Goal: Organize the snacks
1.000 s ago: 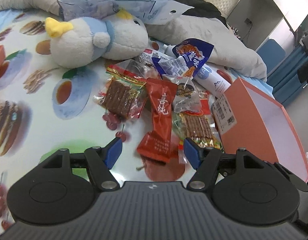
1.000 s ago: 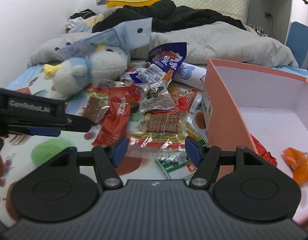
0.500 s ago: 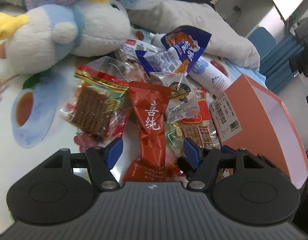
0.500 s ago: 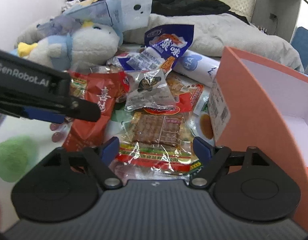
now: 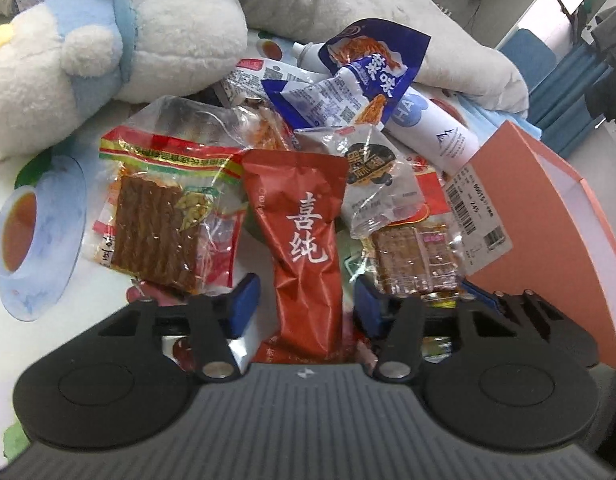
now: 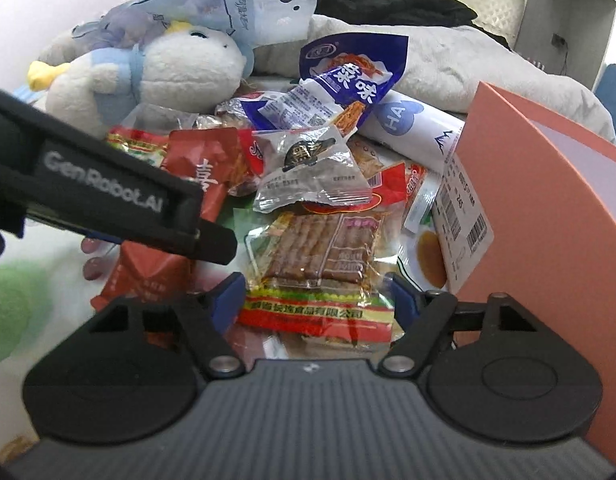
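A pile of snack packets lies on a printed tablecloth beside an orange box (image 5: 547, 216). My left gripper (image 5: 306, 304) is open, its blue pads on either side of the lower end of a long red packet (image 5: 304, 236). My right gripper (image 6: 313, 300) is open, its pads on either side of a clear packet of brown strips (image 6: 319, 264) with a red-and-yellow band. The left gripper's black finger (image 6: 120, 204) crosses the right wrist view over the red packet (image 6: 148, 276). The orange box (image 6: 547, 208) stands to the right.
A white and blue plush toy (image 5: 108, 44) lies behind the pile. Other snacks: a blue bag (image 5: 359, 76), a clear packet with a dark label (image 5: 375, 176), a second brown-strip packet (image 5: 160, 216), a white tube (image 5: 431, 132). Grey bedding lies beyond.
Both grippers have moved forward and down into the pile. The left now has the red packet between its open fingers, the right the brown-strip packet.
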`<state>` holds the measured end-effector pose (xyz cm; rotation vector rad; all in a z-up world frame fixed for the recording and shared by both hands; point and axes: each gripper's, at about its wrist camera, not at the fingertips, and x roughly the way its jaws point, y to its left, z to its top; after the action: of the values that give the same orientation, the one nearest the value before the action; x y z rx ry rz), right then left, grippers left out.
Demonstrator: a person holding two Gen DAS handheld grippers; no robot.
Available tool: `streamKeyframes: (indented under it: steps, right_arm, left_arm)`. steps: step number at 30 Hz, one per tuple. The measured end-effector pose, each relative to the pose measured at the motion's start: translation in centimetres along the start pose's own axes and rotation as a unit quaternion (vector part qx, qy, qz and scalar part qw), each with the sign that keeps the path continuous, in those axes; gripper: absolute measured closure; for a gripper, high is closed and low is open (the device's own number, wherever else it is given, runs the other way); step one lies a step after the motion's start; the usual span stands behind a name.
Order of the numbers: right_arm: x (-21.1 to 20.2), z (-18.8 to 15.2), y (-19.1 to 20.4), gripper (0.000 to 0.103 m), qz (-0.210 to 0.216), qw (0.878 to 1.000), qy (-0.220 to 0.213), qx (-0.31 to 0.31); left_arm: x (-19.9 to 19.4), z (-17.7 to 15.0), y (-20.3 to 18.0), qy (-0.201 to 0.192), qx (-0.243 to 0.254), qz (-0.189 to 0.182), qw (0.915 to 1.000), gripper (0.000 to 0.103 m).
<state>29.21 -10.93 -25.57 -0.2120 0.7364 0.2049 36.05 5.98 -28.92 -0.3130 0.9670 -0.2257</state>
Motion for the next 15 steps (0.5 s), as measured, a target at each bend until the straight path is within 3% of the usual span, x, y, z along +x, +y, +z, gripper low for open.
streamKeyframes:
  steps: [2,13,15]
  right_arm:
    - [-0.2,0.0,0.1,0.032,-0.001,1.0,-0.001,-0.002]
    - [-2.5,-0.3,0.1,0.037,0.006,1.0,-0.006,0.0]
    - [-3.1,-0.5,0.2,0.047,0.011,1.0,-0.006,-0.002]
  left_arm:
    - [0.0,0.0,0.0,0.0,0.003,0.005,1.0,0.063]
    - [-2.1,-1.1,0.3,-0.005,-0.023,0.024,0.9994,0.067]
    - [-2.8,-1.5,0.3,-0.005,-0.027,0.026,0.9993,0.067]
